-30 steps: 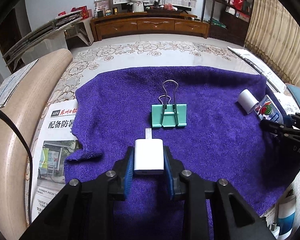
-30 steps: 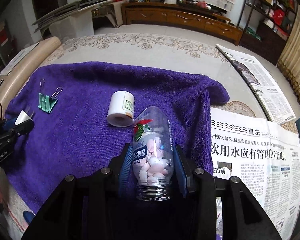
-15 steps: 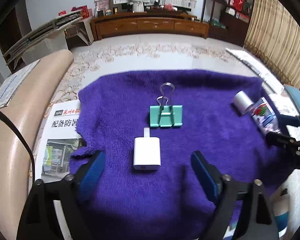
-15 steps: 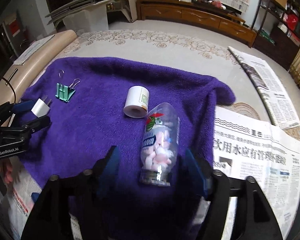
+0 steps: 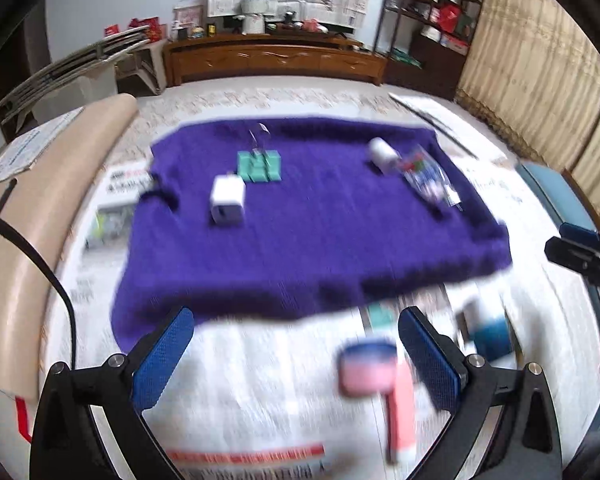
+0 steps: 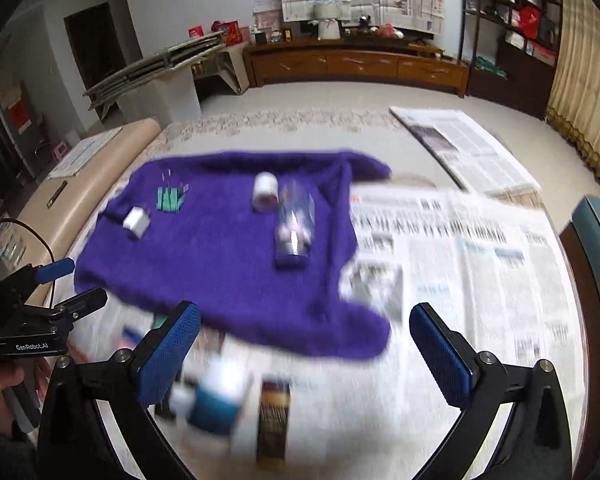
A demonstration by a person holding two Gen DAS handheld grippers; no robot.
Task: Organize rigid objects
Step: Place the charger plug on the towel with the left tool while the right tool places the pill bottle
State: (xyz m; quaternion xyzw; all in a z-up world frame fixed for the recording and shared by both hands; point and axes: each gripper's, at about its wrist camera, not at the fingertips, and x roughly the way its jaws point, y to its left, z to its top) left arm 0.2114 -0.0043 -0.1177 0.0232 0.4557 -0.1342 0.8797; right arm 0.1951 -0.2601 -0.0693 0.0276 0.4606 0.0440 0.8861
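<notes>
Looking through my left claw (image 5: 296, 354), jaws opening with nothing between them: light, stiff charger (image 5: 228, 199) mid-left on towel (image 5: 300, 248); grip its flat sides.

Right claw (image 6: 305, 354), also opening, empty: slick bottle (image 6: 295, 229) at centre; clamp mid-body.

Purple terry towel (image 5: 320, 248): broad bare middle and near half, open to approach. Far-left cluster: white square charger plug (image 5: 227, 199) just beside green binder clip (image 5: 259, 166). Far-right cluster: white cylindrical roll (image 5: 382, 155) next to clear plastic bottle of pink tablets (image 6: 295, 224), lying on its side. The two clusters well apart, with a clear lane between them. Near edge, on newspaper (image 6: 480, 280): blurred pink tube (image 5: 398, 400), teal-and-white container (image 6: 218, 402), dark brown box (image 6: 274, 420) crowd the foreground. Beige padded edge (image 5: 16, 240) bounds the left.
</notes>
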